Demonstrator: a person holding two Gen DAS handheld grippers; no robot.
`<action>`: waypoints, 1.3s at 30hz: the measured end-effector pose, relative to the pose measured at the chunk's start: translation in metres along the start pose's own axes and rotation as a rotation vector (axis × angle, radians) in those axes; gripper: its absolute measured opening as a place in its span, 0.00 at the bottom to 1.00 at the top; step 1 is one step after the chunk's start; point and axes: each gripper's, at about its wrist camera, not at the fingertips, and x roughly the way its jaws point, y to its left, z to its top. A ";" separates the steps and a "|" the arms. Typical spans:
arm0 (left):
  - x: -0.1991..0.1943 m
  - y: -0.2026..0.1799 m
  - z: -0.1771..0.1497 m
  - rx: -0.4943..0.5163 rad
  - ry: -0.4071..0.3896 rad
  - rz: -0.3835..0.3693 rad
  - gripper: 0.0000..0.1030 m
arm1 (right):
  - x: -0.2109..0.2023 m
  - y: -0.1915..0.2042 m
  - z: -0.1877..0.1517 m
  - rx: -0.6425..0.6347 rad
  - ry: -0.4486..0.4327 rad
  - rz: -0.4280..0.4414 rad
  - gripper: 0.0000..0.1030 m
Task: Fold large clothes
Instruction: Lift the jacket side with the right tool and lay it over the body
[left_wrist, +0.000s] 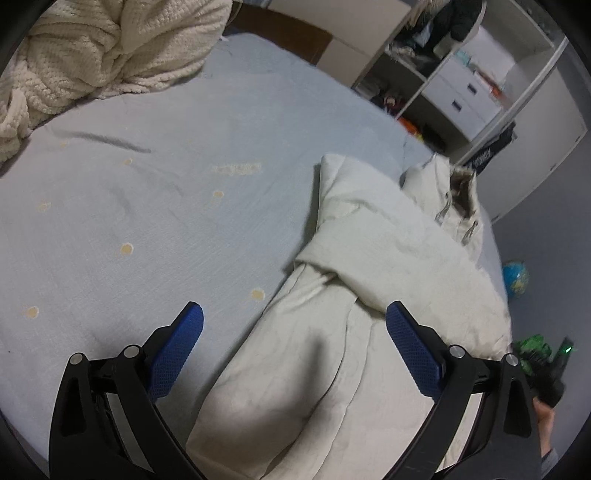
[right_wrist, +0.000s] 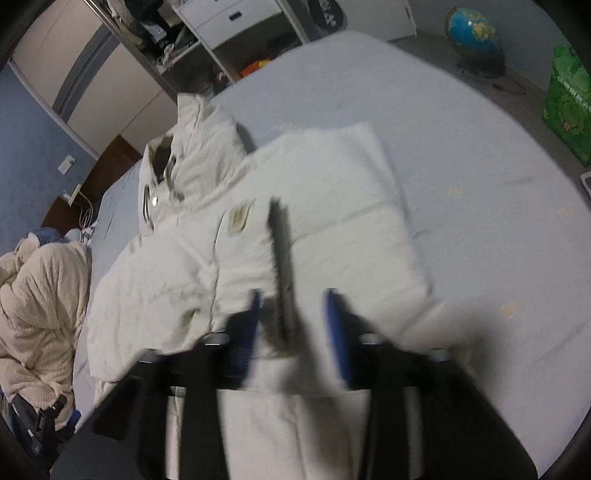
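Puffer jacket (right_wrist: 303, 236), cream-white and quilted, lies on the pale blue bed sheet (left_wrist: 155, 206), one sleeve (left_wrist: 388, 254) folded across its body and the collar (right_wrist: 192, 147) turned toward the wardrobe shelves (left_wrist: 461, 85). My right gripper (right_wrist: 293, 314) hovers over the front panel, its blue pads parted with nothing pressed between them; the picture is blurred, so I cannot tell if a tip brushes the cloth. My left gripper (left_wrist: 295, 332) stands spread wide above the near hem, empty. To fold well, I judge each gripper should pinch a full bunch of shell and padding at the hem corners, then carry both together toward the collar so the fold stays square. The filling is thick and springy; the shell looks smooth and likely slippery. A knitted cream blanket (left_wrist: 96, 51) is heaped well apart.
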 end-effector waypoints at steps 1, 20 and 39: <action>0.000 -0.003 0.000 0.013 0.008 -0.005 0.93 | -0.005 -0.001 0.005 -0.008 -0.020 0.004 0.52; 0.094 -0.161 0.056 0.271 -0.035 -0.074 0.93 | 0.074 0.066 0.157 -0.133 0.081 0.232 0.65; 0.159 -0.153 0.013 0.454 -0.126 -0.004 0.95 | 0.277 0.112 0.243 -0.159 0.315 0.382 0.73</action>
